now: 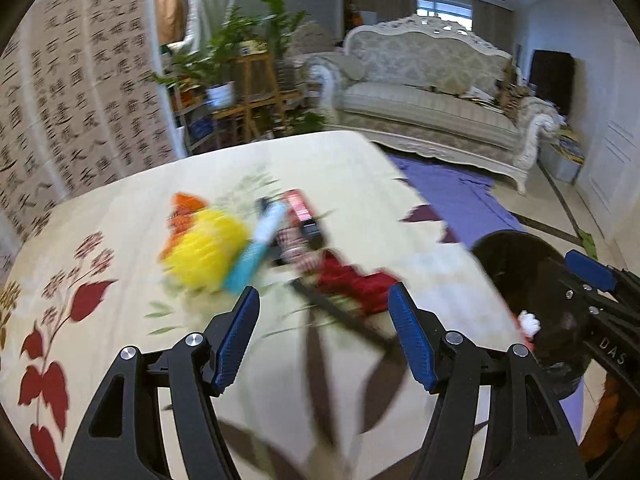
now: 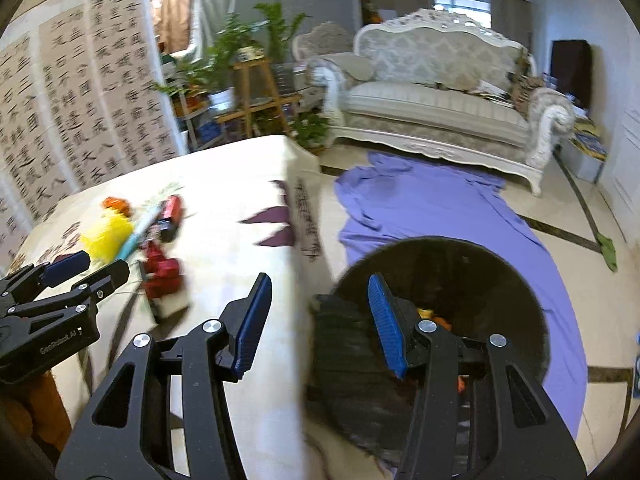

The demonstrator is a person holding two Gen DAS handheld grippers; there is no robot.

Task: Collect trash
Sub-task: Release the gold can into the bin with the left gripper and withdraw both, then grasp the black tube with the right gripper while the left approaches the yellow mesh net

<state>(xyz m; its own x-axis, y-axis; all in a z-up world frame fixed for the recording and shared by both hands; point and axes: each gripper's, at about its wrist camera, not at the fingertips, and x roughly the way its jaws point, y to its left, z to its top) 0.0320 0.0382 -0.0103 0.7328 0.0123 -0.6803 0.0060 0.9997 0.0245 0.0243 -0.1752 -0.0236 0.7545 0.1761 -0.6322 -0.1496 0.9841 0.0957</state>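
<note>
Trash lies on the cream flowered tablecloth (image 1: 120, 360): an orange wrapper (image 1: 185, 210), a yellow piece (image 1: 208, 248), a light blue wrapper (image 1: 260, 244), a red-and-black packet (image 1: 298, 216) and a crumpled red wrapper (image 1: 356, 284). My left gripper (image 1: 324, 336) is open and empty, just short of the red wrapper. A black bin (image 2: 440, 320) stands on the floor beside the table, with scraps inside. My right gripper (image 2: 318, 320) is open and empty over the bin's near rim. The red wrapper (image 2: 162, 274) and yellow piece (image 2: 106, 236) also show in the right wrist view.
A purple cloth (image 2: 432, 208) lies on the floor past the bin. A cream sofa (image 2: 440, 100) stands at the back, potted plants on wooden stands (image 2: 256, 80) to its left, a calligraphy screen (image 2: 80, 100) behind the table. The table edge (image 2: 300, 280) runs beside the bin.
</note>
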